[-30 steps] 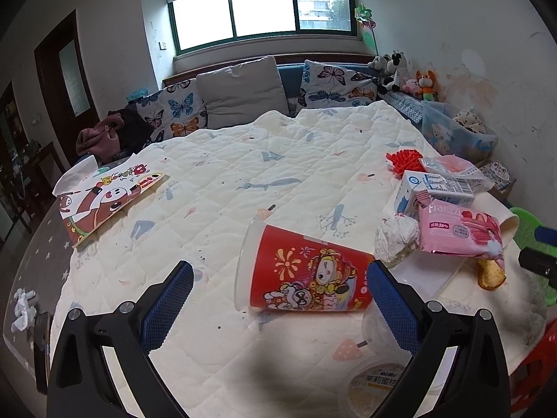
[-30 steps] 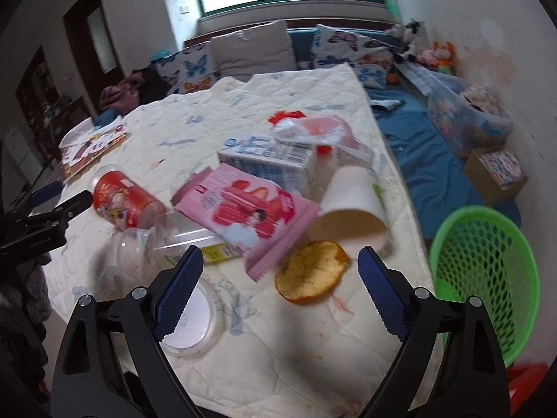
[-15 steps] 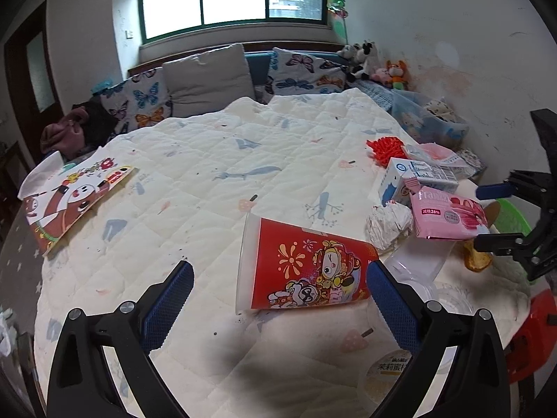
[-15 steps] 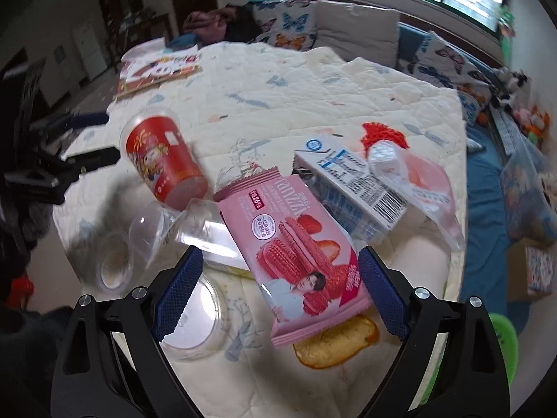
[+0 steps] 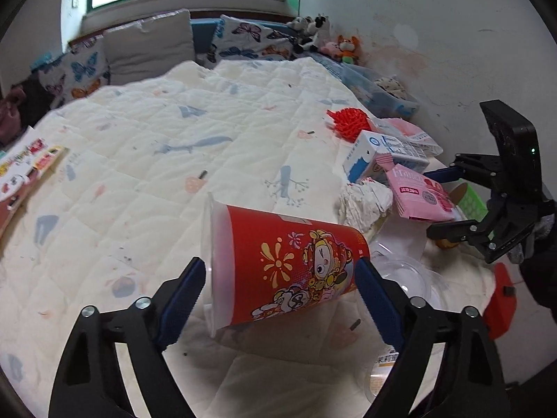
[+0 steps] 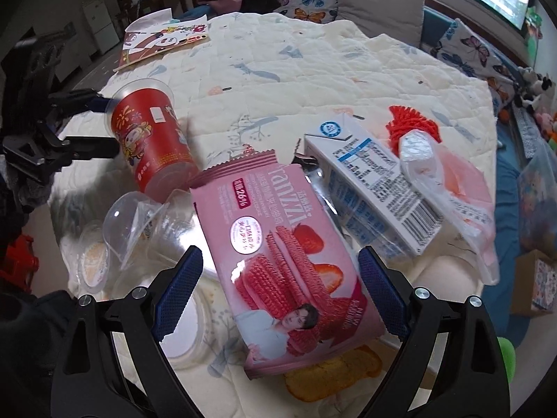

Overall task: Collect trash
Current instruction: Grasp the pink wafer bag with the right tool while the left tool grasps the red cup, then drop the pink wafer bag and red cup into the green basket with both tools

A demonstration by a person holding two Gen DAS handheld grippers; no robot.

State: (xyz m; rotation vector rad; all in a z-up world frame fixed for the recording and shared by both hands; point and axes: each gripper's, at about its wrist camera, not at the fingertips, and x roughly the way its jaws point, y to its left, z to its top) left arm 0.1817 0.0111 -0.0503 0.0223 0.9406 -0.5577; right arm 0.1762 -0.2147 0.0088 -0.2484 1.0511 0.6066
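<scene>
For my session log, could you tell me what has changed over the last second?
The left gripper closed in around the red cup; the right gripper swung left to straddle the pink wafer pack. Both remain open, and the trash hasn't moved.

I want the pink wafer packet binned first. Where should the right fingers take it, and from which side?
Grip the pink wafer packet across its width at the near end, coming straight forward and down with the right gripper. It lies flat and lengthwise between the open fingers, on top of the pile, so both long edges look reachable.
</scene>
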